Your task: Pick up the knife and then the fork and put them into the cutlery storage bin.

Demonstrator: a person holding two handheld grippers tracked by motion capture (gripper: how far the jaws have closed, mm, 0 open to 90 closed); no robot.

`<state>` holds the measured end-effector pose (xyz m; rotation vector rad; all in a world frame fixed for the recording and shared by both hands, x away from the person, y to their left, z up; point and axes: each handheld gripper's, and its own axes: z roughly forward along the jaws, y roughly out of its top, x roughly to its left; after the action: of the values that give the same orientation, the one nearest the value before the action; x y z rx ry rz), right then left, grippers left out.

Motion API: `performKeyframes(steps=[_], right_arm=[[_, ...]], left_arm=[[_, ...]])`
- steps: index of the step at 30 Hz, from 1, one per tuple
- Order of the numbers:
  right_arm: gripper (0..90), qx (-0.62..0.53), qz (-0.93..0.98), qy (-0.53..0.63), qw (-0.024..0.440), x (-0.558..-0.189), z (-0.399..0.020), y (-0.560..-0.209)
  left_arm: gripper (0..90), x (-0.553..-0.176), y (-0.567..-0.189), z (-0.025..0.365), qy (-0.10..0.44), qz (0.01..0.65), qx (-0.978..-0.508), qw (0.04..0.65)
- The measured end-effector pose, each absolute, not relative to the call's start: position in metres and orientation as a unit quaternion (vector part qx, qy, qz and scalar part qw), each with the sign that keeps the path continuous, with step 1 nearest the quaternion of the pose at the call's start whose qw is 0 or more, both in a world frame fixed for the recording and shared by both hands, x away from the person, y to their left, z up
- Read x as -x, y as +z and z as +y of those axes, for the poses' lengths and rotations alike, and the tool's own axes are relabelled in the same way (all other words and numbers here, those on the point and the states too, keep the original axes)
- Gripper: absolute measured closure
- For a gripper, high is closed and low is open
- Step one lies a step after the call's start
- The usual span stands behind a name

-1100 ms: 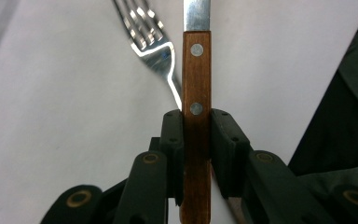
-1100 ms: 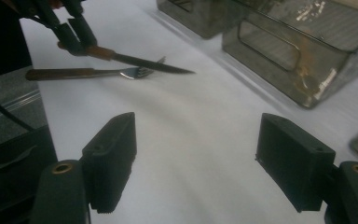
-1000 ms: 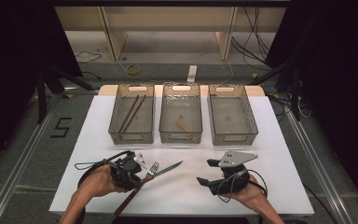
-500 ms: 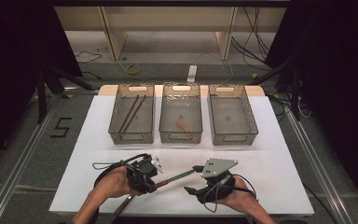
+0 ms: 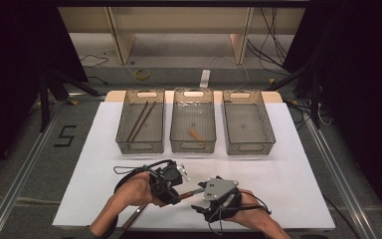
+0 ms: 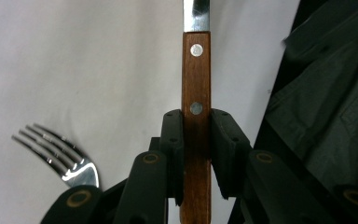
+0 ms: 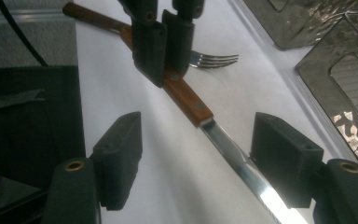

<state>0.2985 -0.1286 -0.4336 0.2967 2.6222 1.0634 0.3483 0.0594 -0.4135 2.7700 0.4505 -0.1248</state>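
A knife with a riveted wooden handle (image 6: pixel 196 93) and a steel blade (image 7: pixel 233 154) is held level above the white table. My left gripper (image 6: pixel 196 135) is shut on the handle; in the high view it (image 5: pixel 171 180) sits at the front centre, pointing right. My right gripper (image 7: pixel 200 156) faces it with its jaws on either side of the blade. Those jaws have just been closing, the blade runs close by one pad, and they do not press it. A fork (image 6: pixel 65 154) lies on the table beside the left gripper.
Three clear bins stand in a row at the back: the left one (image 5: pixel 121 130) holds two dark sticks (image 5: pixel 140 120), the middle one (image 5: pixel 193 147) a small wooden piece (image 5: pixel 195 133), the right one (image 5: pixel 267 124) nothing. The white sheet (image 5: pixel 293 174) ends near the front edge.
The left gripper has carried the knife to the right, off the table. The right gripper has moved left to meet it and now straddles the blade.
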Motion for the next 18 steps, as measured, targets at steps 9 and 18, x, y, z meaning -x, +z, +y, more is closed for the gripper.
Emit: performKeyframes(steps=[9,18], right_arm=[[43.9,-0.060,0.923,0.333,0.182,-0.295,-0.117,-0.442],[57.2,-0.013,0.931,0.301,0.206,-0.291,-0.112,-0.448]], left_arm=[[75.2,-0.346,-0.410,0.048,-0.069,0.143,-0.974,0.163],[75.1,-0.345,-0.412,0.047,-0.083,0.140,-0.973,0.165]])
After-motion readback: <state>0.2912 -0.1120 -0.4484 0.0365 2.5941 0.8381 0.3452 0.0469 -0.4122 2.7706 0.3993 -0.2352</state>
